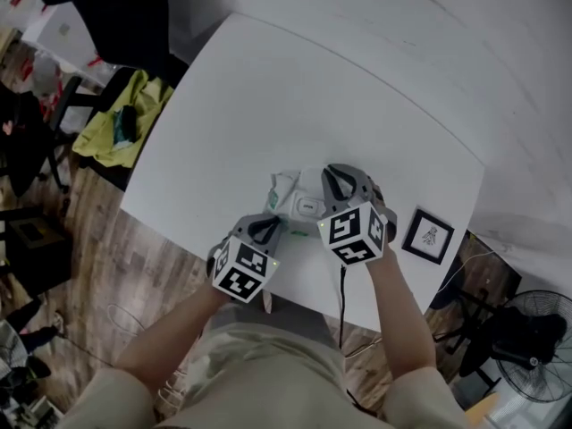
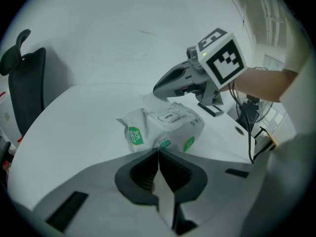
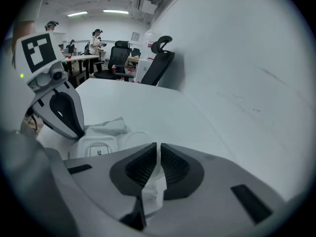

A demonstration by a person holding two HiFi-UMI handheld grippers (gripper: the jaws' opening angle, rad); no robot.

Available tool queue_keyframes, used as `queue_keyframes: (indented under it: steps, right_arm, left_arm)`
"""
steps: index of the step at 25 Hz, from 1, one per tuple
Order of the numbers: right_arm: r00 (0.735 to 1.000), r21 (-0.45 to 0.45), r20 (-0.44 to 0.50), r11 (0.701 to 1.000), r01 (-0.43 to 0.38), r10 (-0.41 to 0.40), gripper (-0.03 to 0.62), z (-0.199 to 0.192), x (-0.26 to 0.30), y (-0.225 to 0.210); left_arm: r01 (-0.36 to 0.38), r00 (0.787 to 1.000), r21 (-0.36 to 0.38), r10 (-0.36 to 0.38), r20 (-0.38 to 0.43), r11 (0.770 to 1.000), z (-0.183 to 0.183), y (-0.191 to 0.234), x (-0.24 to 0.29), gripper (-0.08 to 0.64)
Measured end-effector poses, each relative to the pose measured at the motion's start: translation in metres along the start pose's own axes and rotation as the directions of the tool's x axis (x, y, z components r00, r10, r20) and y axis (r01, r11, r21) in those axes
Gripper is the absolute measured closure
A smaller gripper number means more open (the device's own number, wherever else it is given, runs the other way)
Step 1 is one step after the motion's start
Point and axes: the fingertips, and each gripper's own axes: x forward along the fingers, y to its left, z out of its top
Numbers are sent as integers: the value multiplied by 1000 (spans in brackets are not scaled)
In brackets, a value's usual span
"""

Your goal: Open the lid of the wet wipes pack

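The wet wipes pack (image 1: pixel 288 193) (image 2: pixel 148 130) (image 3: pixel 106 130) is white with green labels and lies on the white table (image 1: pixel 268 96) near its front edge. Its white flip lid (image 1: pixel 308 206) (image 2: pixel 168 116) (image 3: pixel 98 149), printed OPEN, lies flat and closed. My left gripper (image 1: pixel 268 225) (image 2: pixel 158 152) (image 3: pixel 80 135) is shut and empty, just short of the pack's near end. My right gripper (image 1: pixel 332 177) (image 2: pixel 155 89) (image 3: pixel 158 144) hovers over the pack's far end. Its jaws are all but shut. Only white shows in the thin slit, and I cannot tell whether anything is pinched.
A small black-framed card (image 1: pixel 427 236) lies on the table right of my right gripper. A black office chair (image 1: pixel 116 16) (image 3: pixel 160 58) and a yellow-green cloth (image 1: pixel 121 119) are beyond the table's left edge. A fan (image 1: pixel 527 347) stands on the floor at right.
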Motion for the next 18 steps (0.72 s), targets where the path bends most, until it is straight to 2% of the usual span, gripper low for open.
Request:
queue_keyframes:
  steps: [2, 7, 9, 12, 15, 18]
  right_arm:
    - [999, 9, -34, 1000, -29, 30, 545, -11, 11, 2]
    - [995, 128, -40, 988, -91, 97, 565, -22, 22, 7]
    - [993, 124, -54, 988, -98, 105, 568, -23, 23, 9]
    - [992, 108, -73, 989, -99, 108, 567, -20, 20, 8]
    - [995, 142, -49, 986, -83, 90, 567, -8, 5, 3]
    - [998, 203, 10, 977, -58, 57, 568, 12, -21, -6]
  left_arm:
    - [5, 1000, 1, -5, 4, 1000, 0, 0, 0, 532]
    - [24, 1000, 26, -25, 16, 999, 0, 0, 0, 532]
    - [25, 1000, 24, -25, 7, 999, -1, 0, -1, 532]
    - [18, 1000, 33, -18, -10, 999, -1, 0, -3, 532]
    - [-17, 1000, 71, 18, -1, 997, 8, 4, -11, 532]
    - [-36, 999, 79, 33, 35, 996, 25, 9, -27, 532]
